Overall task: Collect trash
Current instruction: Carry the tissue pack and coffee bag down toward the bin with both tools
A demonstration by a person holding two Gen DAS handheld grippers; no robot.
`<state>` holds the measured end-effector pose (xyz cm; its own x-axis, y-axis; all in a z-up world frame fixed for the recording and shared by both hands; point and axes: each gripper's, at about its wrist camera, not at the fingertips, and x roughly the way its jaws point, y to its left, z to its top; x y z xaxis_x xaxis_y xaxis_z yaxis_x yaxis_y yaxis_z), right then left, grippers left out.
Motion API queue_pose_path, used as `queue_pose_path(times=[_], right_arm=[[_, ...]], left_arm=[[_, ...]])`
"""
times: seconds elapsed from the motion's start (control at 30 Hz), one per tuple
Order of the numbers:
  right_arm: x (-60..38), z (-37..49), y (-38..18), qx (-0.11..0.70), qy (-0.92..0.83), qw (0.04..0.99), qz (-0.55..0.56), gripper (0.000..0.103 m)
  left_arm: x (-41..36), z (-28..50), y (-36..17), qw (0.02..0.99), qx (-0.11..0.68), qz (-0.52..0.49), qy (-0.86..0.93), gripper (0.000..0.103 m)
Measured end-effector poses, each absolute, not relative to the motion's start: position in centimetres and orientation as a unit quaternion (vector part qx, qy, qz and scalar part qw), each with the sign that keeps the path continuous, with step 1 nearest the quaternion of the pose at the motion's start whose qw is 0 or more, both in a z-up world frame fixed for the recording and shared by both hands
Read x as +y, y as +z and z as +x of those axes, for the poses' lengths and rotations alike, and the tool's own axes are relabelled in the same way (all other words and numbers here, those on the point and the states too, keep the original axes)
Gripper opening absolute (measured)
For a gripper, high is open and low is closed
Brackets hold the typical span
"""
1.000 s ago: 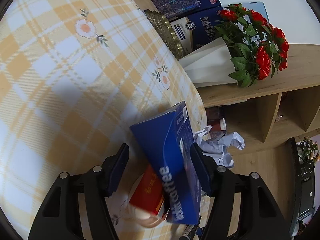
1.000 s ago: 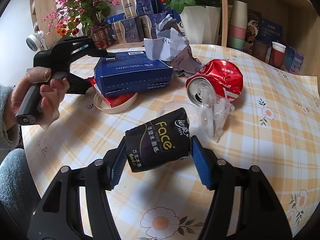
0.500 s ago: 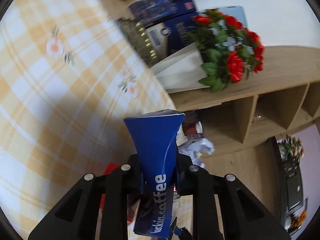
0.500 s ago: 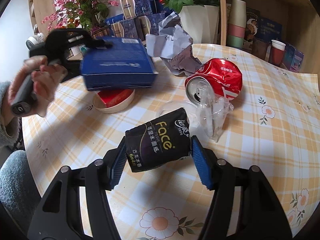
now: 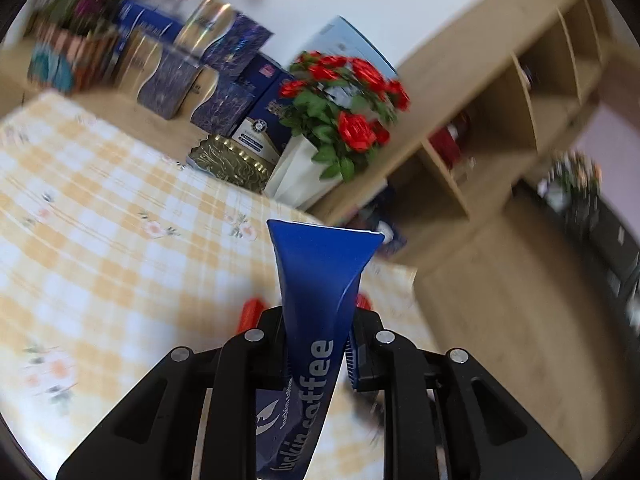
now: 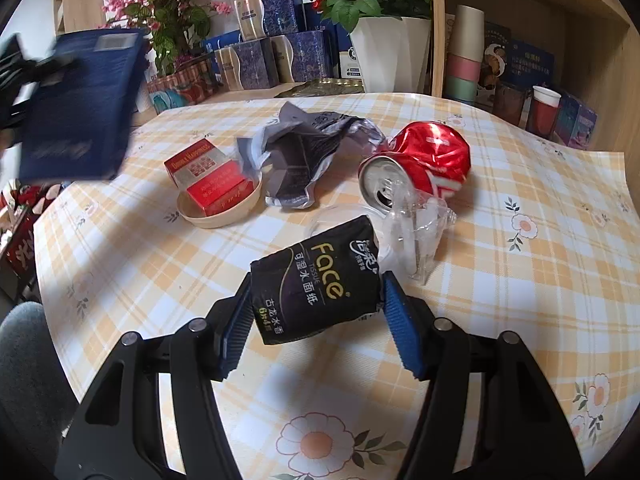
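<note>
Left gripper (image 5: 316,354): you had it pinched hard on the blue coffee box (image 5: 320,300), squashing its middle flat; the box was clear of the table (image 6: 500,240), up and to the left of the beige dish (image 6: 224,216).
Right gripper (image 6: 316,312): spread wide, with the black tissue pack (image 6: 320,280) between its pads (image 6: 240,312); the left pad looked to touch the pack, the right one showed a sliver of gap, so I judged no firm squeeze yet.
Done: one item, the coffee box, lifted. No bin showed in either view, so nothing could be counted as deposited.
Left on table: red cigarette packs (image 6: 208,176) in the dish; crumpled grey wrapper (image 6: 304,160) just right of the dish; crushed red can (image 6: 420,164) further right; clear plastic scrap (image 6: 416,236) touching the can's mouth and next to the tissue pack.
Edges: the table's rim curved close below-left of the dish; beyond it, a drop to the floor.
Open room: bare cloth below and right of the dish, free for your right gripper. Behind the dish, boxes and a white vase (image 6: 392,52) crowded the far rim.
</note>
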<state>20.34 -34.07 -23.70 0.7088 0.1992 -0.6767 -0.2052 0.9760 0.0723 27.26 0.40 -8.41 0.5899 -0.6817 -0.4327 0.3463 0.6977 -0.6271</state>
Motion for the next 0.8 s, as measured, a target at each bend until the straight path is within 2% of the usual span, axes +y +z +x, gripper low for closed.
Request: queue_pose_path(times=[0.17,0.47,0.8], right_arm=[[-32.7,19.3,-22.7,0.377,0.115,0.919,-0.028,0.062],[-27.8,9.4,-17.8,0.313,0.168,0.934,0.041,0.062],[-25.4,-0.9,-17.7,0.315,0.163,0.932,0.075,0.062]], left_arm=[[1.4,21.1,-7.7,0.864,0.344,-0.192,-0.315,0.019],[0.7,13.3,-7.4,0.857,0.346,-0.135,-0.357,0.019],[-3.5,6.4,-13.1,0.799,0.428,-0.056,-0.419,0.020]])
